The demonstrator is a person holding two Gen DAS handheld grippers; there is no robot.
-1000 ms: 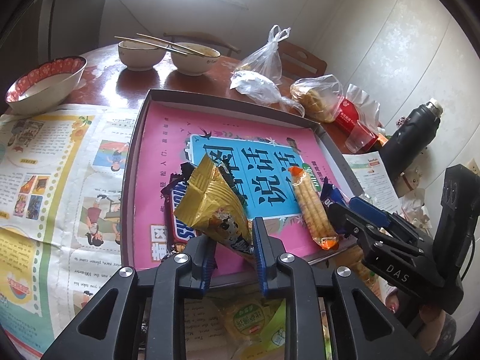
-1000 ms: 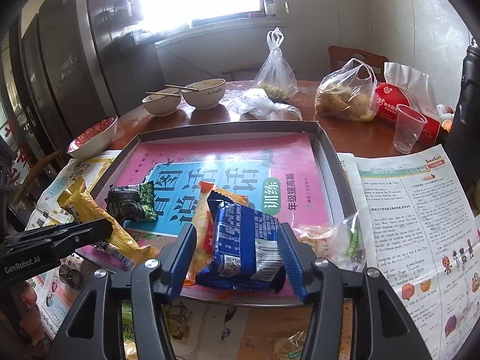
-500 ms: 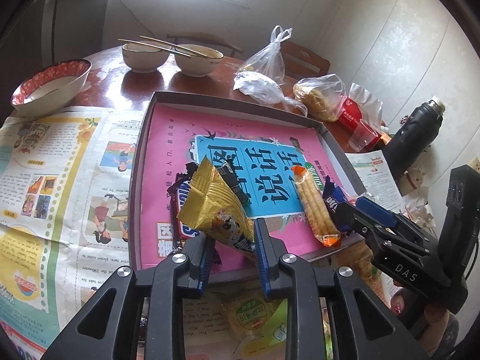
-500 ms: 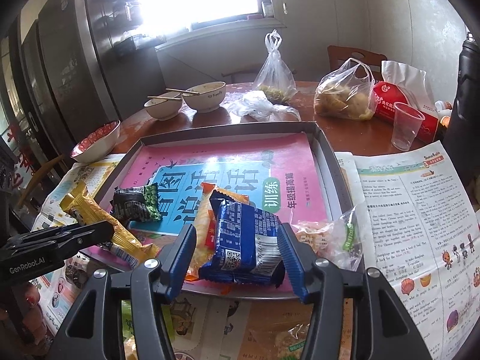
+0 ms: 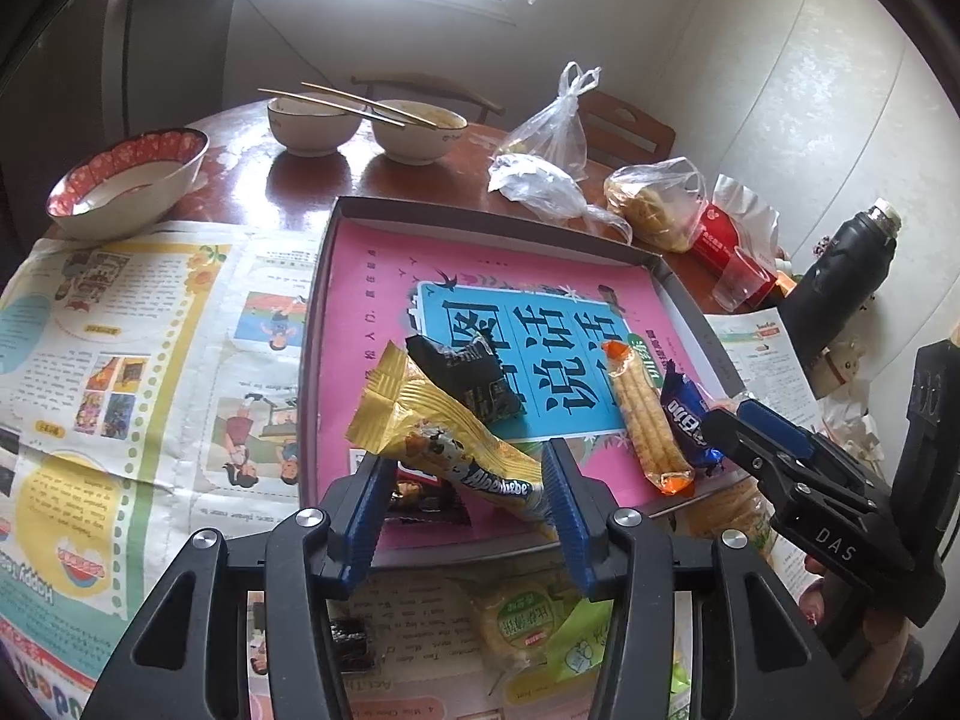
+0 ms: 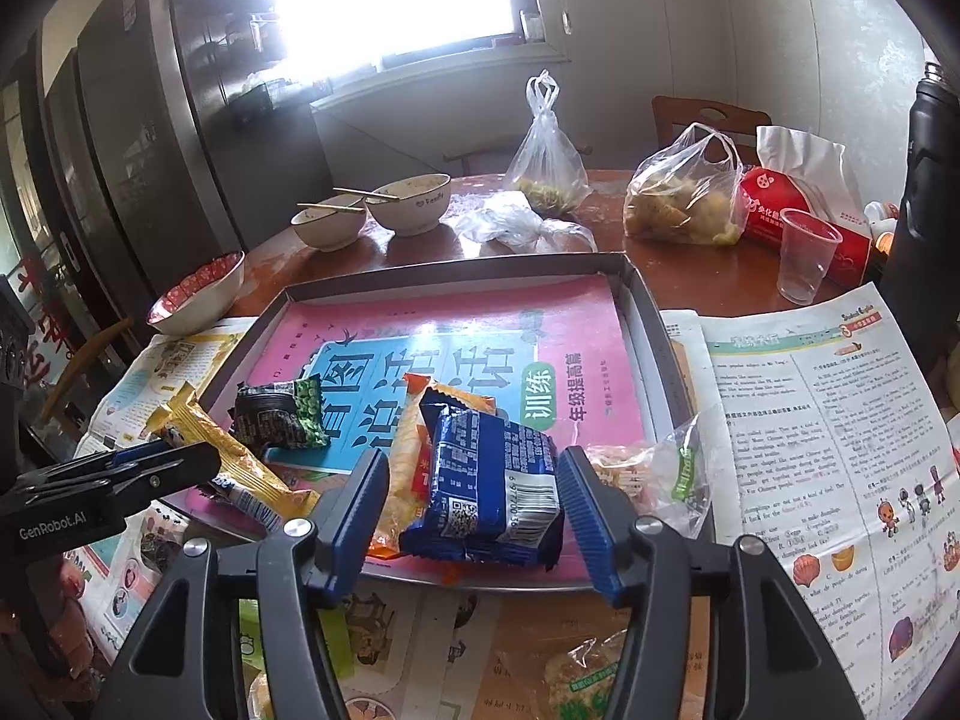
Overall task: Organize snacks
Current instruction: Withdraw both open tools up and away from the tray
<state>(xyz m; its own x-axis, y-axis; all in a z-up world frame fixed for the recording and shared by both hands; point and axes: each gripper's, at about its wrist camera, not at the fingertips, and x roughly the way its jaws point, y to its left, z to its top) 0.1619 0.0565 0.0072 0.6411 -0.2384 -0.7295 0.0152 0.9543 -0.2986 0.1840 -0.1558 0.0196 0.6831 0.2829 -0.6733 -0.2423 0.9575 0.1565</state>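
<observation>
Left gripper [image 5: 465, 495]: jaws just opening, now spread, yellow snack pack [image 5: 444, 444] loose between them, lying on the tray [image 5: 480, 217] edge at 6 o'clock. Right gripper [image 6: 474, 516]: jaws just easing apart, blue snack pack [image 6: 489, 486] between the pads; cannot tell if still pinched. Pack sits at tray's 5 o'clock.

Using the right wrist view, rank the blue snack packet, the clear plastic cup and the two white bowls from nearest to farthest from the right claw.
1. Blue snack packet: between the right claw's fingers, at the tray's near edge.
2. Clear plastic cup: far right, beyond the tray.
3. Two white bowls: far left of centre, beyond the tray's back rim.
</observation>
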